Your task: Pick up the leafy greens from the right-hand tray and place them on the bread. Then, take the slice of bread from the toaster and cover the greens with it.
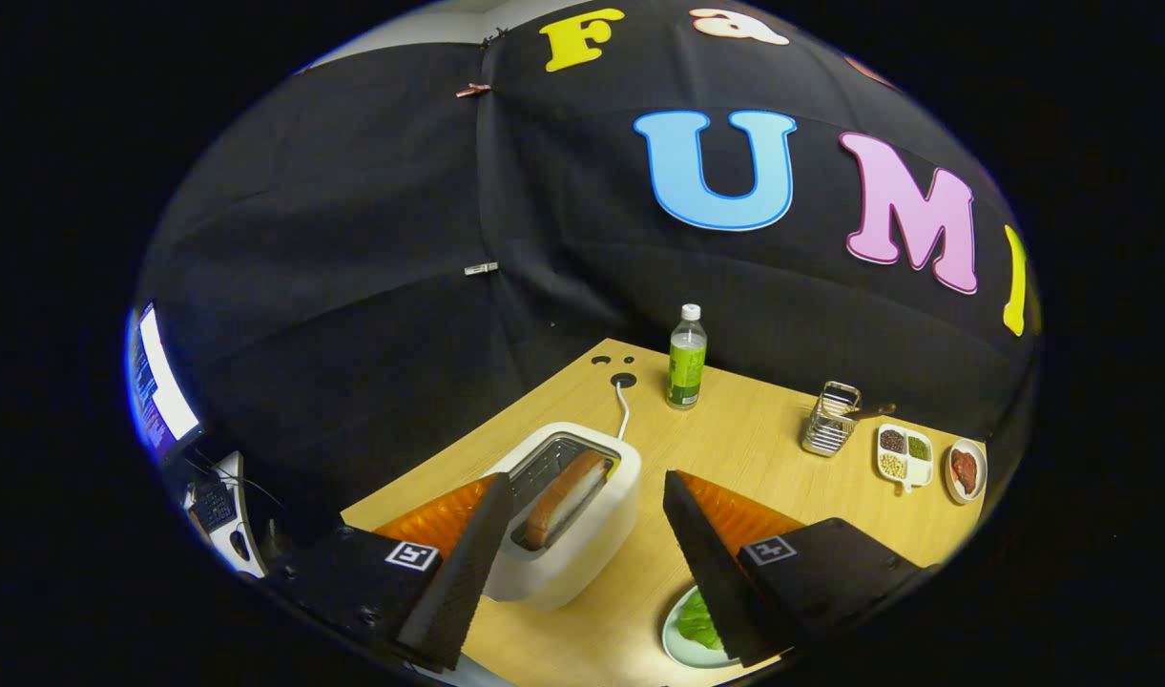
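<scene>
My tongs (pixel 587 510) hung apart and empty above the counter (pixel 735 439), the white toaster (pixel 568 515) between their fingers with the bread slice (pixel 565 496) upright in its slot, the leafy greens (pixel 698 622) on a plate right of the toaster, a bottle (pixel 686 358) beyond it.
</scene>
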Motion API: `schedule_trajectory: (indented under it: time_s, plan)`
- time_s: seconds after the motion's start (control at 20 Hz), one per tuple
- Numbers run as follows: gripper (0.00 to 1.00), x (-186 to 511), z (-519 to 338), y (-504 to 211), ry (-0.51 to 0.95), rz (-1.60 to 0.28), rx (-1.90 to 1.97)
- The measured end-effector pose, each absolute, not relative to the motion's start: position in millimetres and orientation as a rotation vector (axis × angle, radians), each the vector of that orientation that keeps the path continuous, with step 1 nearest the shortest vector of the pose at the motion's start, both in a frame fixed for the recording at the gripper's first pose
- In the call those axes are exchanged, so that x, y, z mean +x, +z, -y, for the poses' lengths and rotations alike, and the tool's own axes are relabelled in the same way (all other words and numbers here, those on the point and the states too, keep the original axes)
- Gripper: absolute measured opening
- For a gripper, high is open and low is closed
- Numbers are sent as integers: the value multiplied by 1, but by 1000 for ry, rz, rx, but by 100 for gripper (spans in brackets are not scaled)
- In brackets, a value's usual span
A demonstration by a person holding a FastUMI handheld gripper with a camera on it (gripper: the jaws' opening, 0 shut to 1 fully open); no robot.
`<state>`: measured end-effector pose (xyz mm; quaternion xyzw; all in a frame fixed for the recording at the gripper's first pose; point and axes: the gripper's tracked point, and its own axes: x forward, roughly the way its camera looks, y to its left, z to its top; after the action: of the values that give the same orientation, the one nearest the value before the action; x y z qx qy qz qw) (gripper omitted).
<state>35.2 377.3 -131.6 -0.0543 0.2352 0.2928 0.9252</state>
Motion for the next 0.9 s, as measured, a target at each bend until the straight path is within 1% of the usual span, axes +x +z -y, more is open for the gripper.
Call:
schedule_trajectory:
  time_s: [0.3, 0.4, 0.45, 0.55, 0.65, 0.75, 0.9]
  plan:
    - [99, 47, -408, -176, 591, -590, -117]
    - [94, 54, -412, -186, 580, -602, -129]
    - [88, 56, -414, -189, 573, -604, -132]
    - [80, 59, -419, -195, 569, -610, -133]
    - [73, 62, -419, -204, 553, -622, -146]
    - [69, 62, -419, -211, 537, -640, -146]
    - [49, 66, -418, -211, 518, -640, -154]
